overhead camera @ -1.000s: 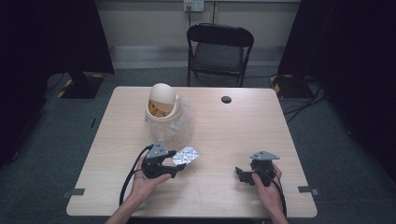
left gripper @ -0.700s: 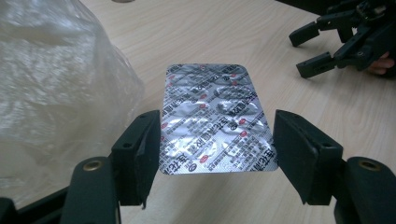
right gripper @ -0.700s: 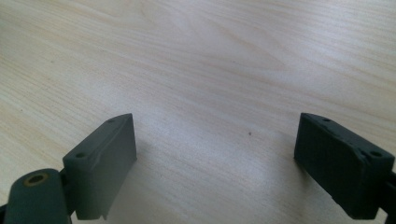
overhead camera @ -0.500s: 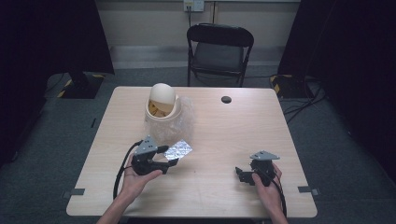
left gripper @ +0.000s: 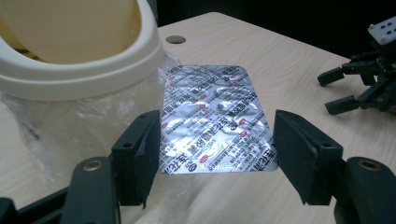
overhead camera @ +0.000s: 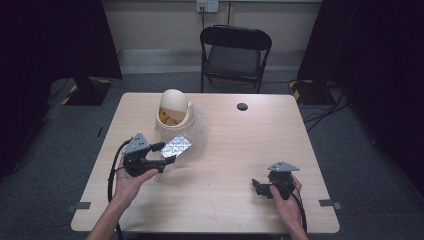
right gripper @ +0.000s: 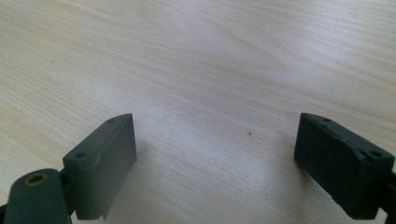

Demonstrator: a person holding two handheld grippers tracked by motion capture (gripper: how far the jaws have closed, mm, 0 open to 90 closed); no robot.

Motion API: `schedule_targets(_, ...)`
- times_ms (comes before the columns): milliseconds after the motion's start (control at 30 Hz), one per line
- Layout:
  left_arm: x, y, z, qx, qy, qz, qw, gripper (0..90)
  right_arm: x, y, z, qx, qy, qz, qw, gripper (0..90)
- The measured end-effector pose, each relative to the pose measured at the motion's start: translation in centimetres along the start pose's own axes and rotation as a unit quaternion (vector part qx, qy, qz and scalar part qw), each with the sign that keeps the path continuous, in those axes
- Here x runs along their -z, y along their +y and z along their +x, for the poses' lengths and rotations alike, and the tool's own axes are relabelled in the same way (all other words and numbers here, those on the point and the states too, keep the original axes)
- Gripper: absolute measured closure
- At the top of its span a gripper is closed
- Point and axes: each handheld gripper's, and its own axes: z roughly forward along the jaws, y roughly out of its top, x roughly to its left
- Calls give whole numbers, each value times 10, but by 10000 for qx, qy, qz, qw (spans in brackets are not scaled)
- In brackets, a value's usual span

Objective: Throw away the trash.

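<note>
Now, change: your left gripper (overhead camera: 167,153) has carried the blister pack (overhead camera: 176,146) up and toward the table's far-left corner.
Left tongs: clenched on the pack's edges.
Pack: beside the bin (overhead camera: 172,114), above the plastic bag (overhead camera: 197,131).
Right gripper (overhead camera: 259,186): released, resting near the near-right corner.
Meaning: likely drop into bin next.

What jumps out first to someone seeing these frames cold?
The silver blister pack held across its width between the jaws of the left gripper, lifted just in front of the cream swing-lid bin lined with a clear plastic bag at the table's left middle. Next, the right gripper sits near the front right of the wooden table, jaws spread with nothing between them. A black folding chair stands behind the table.
</note>
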Motion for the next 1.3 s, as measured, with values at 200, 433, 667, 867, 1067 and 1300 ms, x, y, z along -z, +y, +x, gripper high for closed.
schedule_targets(200, 6, 12, 11, -21, 123, -57, 9999, 340, 0, 0, 0, -1, -1, 0, 10000, 119)
schedule_targets(433, 7, 26, 28, 26, 277, -144, 9995, 340, 0, 0, 0, 0, 0, 0, 10000, 119)
schedule_targets(667, 3, 35, 41, 60, 387, -126, 9992, 340, 0, 0, 0, 1, -7, 6, 10000, 119)
schedule_targets(867, 0, 40, 49, 70, 468, -107, 9988, 340, 0, 0, 0, 0, 0, 1, 10000, 119)
schedule_targets(1067, -5, 41, 58, 122, 542, 16, 9985, 340, 0, 0, 0, 0, -1, 0, 10000, 119)
schedule_targets(1300, -13, 45, 69, 231, 643, 94, 9976, 340, 0, 0, 0, -1, -1, 0, 10000, 119)
